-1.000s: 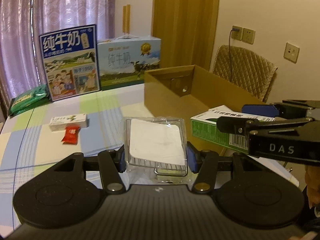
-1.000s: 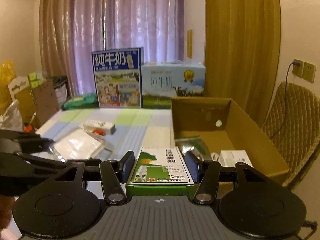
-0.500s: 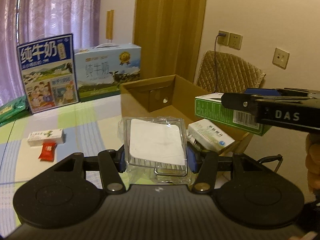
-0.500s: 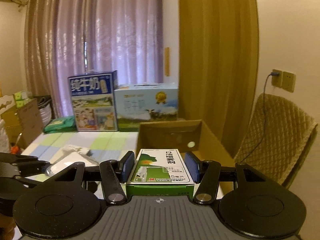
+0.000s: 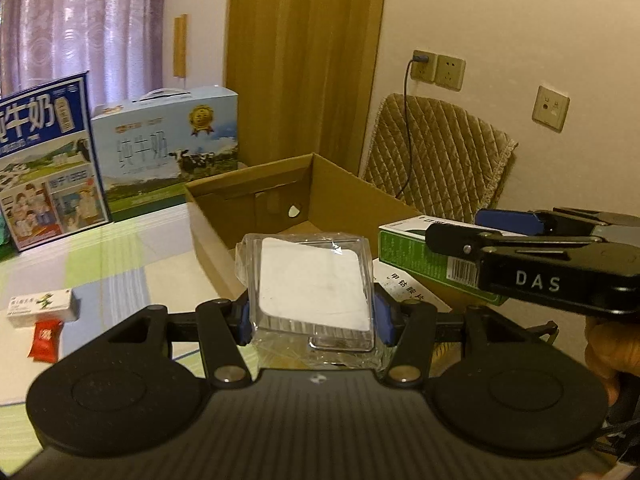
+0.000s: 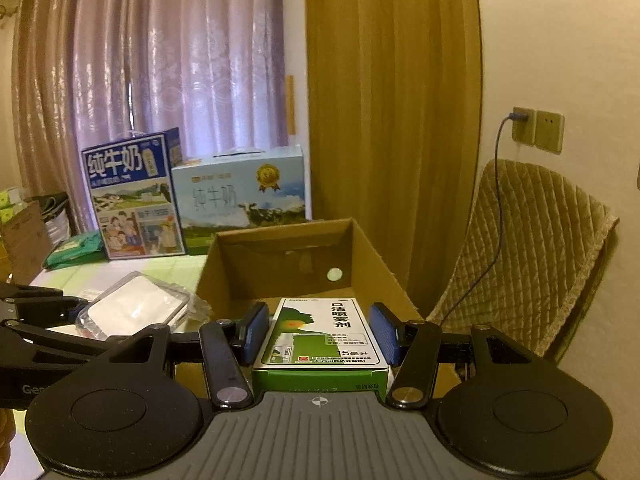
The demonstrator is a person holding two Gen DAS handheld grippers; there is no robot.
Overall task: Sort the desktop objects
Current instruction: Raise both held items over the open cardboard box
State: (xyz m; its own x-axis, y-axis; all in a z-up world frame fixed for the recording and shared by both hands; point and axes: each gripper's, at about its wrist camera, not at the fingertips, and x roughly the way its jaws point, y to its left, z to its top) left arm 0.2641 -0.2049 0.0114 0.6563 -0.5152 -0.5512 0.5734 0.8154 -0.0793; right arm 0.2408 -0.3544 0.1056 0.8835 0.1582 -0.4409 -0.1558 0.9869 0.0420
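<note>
Left wrist view: left gripper (image 5: 311, 316) has its blue pads (image 5: 245, 316) pinching a clear plastic case (image 5: 310, 280) w/ a white insert, held up in the air at the near-left corner of the open cardboard box (image 5: 280, 196). The box sits on the checked tablecloth (image 5: 120, 264). Inside it, near the front, a white medicine carton (image 5: 408, 292) lies flat. At right the right gripper (image 5: 496, 228), marked DAS, holds a green-and-white spray box (image 5: 424, 252) over the box's right side. On the cloth at far left: a small white carton (image 5: 40, 306) and, touching it in front, a red sachet (image 5: 45, 338). Two milk cartons (image 5: 164, 148) stand at the back.

Right wrist view: right gripper (image 6: 318, 334) – fingers clamped on the sides of the spray box (image 6: 320, 332), label up, lying level over the near end of the cardboard box (image 6: 280, 256). Left gripper (image 6: 82, 312) shows at the left edge w/ the plastic case (image 6: 136, 312) in its grip, just beside the box's left wall. A quilted chair (image 6: 528, 264) stands right of the box.
</note>
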